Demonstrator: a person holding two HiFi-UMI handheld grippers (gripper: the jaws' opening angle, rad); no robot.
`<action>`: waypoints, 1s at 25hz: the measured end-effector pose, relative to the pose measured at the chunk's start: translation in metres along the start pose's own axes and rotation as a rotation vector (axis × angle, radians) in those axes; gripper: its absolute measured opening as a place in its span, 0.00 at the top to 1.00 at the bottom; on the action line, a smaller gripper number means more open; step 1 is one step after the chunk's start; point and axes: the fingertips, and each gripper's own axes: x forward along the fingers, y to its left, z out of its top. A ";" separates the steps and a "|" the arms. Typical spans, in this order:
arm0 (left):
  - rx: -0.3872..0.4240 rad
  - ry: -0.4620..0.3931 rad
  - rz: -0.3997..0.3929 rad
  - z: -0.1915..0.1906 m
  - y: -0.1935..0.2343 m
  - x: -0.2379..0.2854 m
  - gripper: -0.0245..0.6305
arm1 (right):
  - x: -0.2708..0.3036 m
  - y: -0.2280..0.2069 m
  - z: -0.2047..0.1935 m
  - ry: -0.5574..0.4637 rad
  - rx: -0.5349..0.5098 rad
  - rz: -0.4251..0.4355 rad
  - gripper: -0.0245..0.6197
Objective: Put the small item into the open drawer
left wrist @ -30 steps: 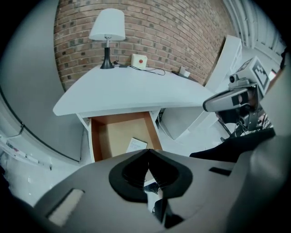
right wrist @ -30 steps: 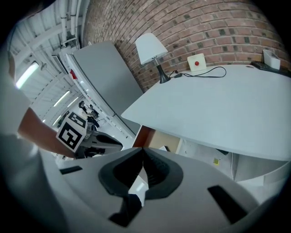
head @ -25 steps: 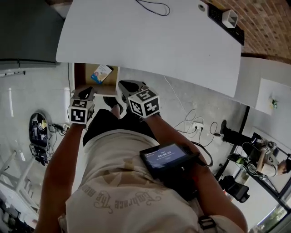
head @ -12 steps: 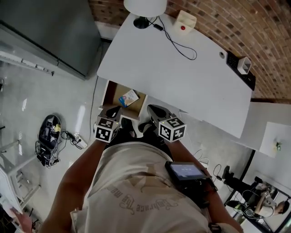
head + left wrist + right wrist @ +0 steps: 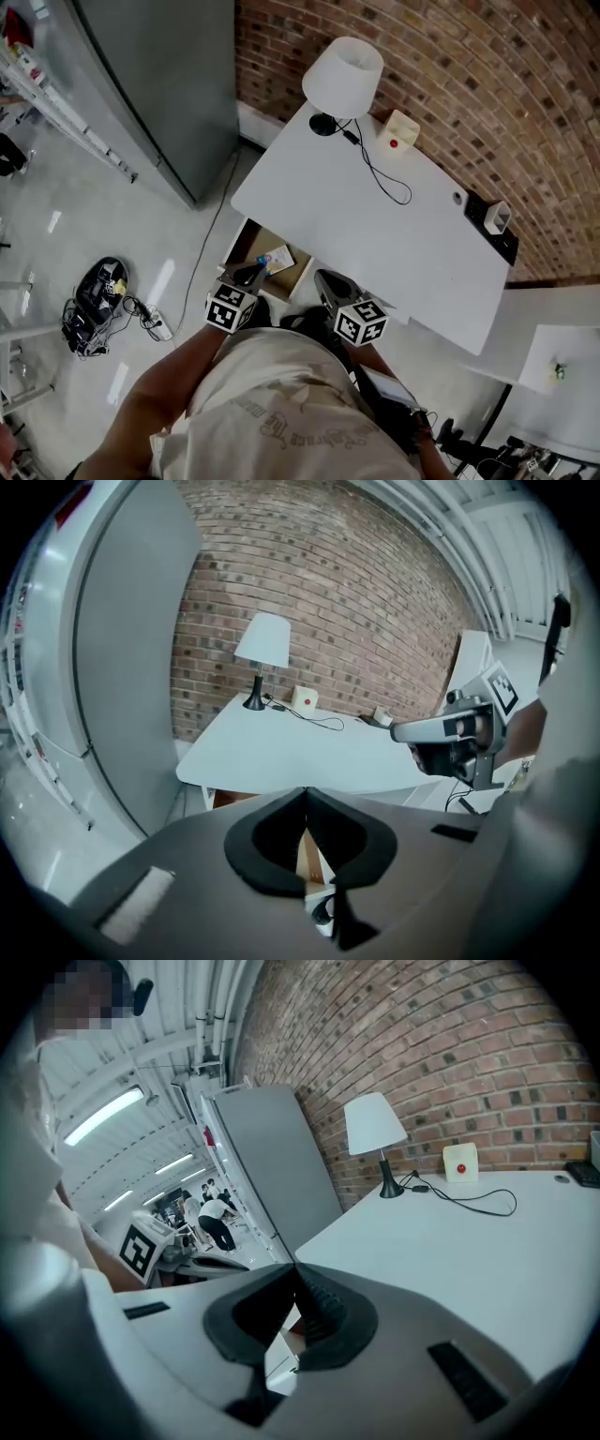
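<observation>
The open wooden drawer (image 5: 249, 240) sticks out from under the white desk's near left corner. A small colourful packet (image 5: 274, 260) lies inside it. My left gripper (image 5: 249, 275) hangs over the drawer's front edge, shut and empty; in its own view the left gripper (image 5: 306, 791) has its jaws meeting at the tips. My right gripper (image 5: 328, 281) is just right of the drawer, near the desk's front edge. Seen from its own camera, the right gripper (image 5: 296, 1267) is shut with nothing between the jaws. Each gripper points down at a slant towards the desk.
The white desk (image 5: 375, 234) carries a lamp (image 5: 342, 75), a cream box with a red button (image 5: 400, 127), a black cable and a power strip (image 5: 492, 225). A grey cabinet (image 5: 159, 84) stands to the left. Cables and a bag (image 5: 94, 300) lie on the floor.
Both grippers have risen away from the drawer, still shut. The head view has lifted to take in the whole desk, lamp and brick wall. The packet stays in the drawer.
</observation>
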 end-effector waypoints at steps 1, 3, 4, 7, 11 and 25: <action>0.003 -0.015 0.000 0.005 0.000 -0.002 0.95 | 0.000 0.002 0.006 -0.011 -0.014 0.007 0.95; 0.013 -0.047 -0.003 0.017 0.000 -0.007 0.95 | -0.003 0.004 0.016 -0.031 -0.041 0.015 0.95; 0.017 -0.064 -0.006 0.023 -0.001 -0.009 0.95 | -0.004 0.005 0.020 -0.040 -0.054 0.018 0.95; 0.028 -0.110 -0.010 0.038 -0.003 -0.016 0.95 | -0.007 0.008 0.027 -0.063 -0.078 0.023 0.95; 0.035 -0.147 -0.001 0.049 -0.004 -0.020 0.95 | -0.013 0.009 0.029 -0.077 -0.090 0.026 0.95; 0.035 -0.147 -0.002 0.044 -0.007 -0.020 0.95 | -0.016 0.007 0.026 -0.087 -0.081 0.013 0.95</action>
